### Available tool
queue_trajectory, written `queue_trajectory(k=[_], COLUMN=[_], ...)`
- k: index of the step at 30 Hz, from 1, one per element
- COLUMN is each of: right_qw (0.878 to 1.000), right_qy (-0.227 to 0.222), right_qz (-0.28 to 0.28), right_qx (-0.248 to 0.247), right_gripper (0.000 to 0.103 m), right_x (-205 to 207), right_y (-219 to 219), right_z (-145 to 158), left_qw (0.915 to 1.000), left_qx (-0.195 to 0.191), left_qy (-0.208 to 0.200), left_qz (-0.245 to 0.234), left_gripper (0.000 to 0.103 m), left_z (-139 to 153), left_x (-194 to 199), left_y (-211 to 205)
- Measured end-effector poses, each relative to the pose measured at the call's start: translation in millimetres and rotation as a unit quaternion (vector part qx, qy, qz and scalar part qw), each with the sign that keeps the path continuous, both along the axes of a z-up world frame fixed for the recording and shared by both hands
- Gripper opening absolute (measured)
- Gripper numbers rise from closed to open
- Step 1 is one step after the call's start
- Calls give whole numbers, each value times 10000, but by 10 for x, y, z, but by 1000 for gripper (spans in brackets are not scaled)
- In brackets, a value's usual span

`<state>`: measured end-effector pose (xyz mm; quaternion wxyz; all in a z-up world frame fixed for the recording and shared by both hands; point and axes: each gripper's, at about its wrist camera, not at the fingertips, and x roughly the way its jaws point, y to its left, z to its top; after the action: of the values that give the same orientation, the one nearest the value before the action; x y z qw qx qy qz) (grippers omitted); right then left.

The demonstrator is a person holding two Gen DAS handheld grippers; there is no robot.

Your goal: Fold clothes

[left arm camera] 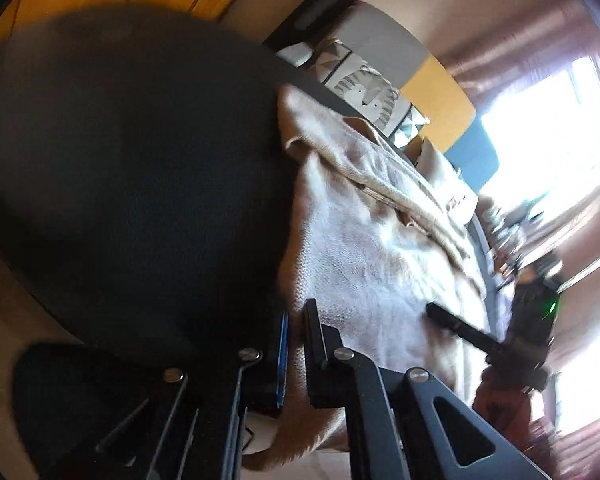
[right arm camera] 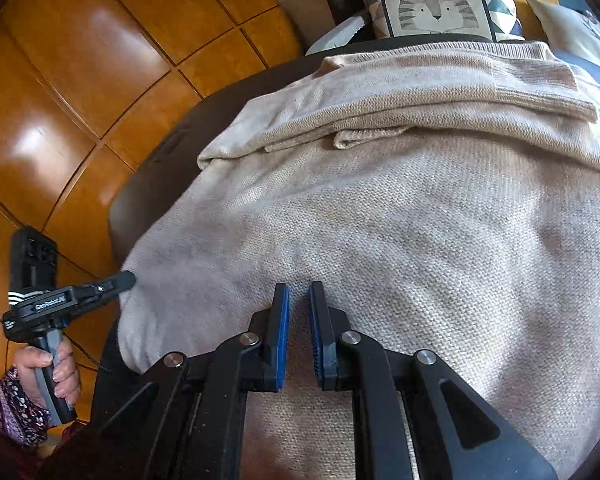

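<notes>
One beige knitted sweater (right arm camera: pixel 400 216) covers most of the dark round table (right arm camera: pixel 140 184) in front of us, its sleeves folded across the top, a tiger cushion (right arm camera: pixel 436 8) beyond. Our left gripper (right arm camera: pixel 126 279) pinches the sweater's left hem corner, jaws nearly closed on the knit. Our right gripper (right arm camera: pixel 299 300) holds the near hem, blue pads (right arm camera: pixel 282 320) almost together with fabric between. If we lift unevenly, the loose knit may slip free or the folded sleeves may slide out of place.
</notes>
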<state>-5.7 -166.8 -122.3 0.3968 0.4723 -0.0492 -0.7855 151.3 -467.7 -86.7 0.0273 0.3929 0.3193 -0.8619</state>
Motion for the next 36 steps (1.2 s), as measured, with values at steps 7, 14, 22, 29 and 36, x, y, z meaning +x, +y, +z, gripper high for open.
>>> queue_trajectory(k=[7, 14, 22, 29, 36], right_qw=[9998, 9999, 9985, 9896, 9864], right_qy=[143, 96, 265, 771, 413], right_qz=[59, 7, 43, 1042, 1395], right_qx=[159, 130, 483, 629, 761], right_gripper=[11, 11, 11, 11, 11], right_x=[12, -9, 33, -91, -474], right_y=[-43, 36, -40, -914, -1791], right_z=[-8, 23, 171, 568, 250], left_qw=[9984, 9982, 9989, 9992, 9981], left_qx=[-415, 511, -92, -258, -477], left_qy=[-373, -312, -184, 66, -276], left_qz=[19, -44, 423, -295, -258], left_gripper=[6, 8, 7, 7, 7], left_z=[-53, -152, 121, 156, -2], left_x=[37, 64, 174, -256, -378], left_y=[84, -130, -322, 139, 188])
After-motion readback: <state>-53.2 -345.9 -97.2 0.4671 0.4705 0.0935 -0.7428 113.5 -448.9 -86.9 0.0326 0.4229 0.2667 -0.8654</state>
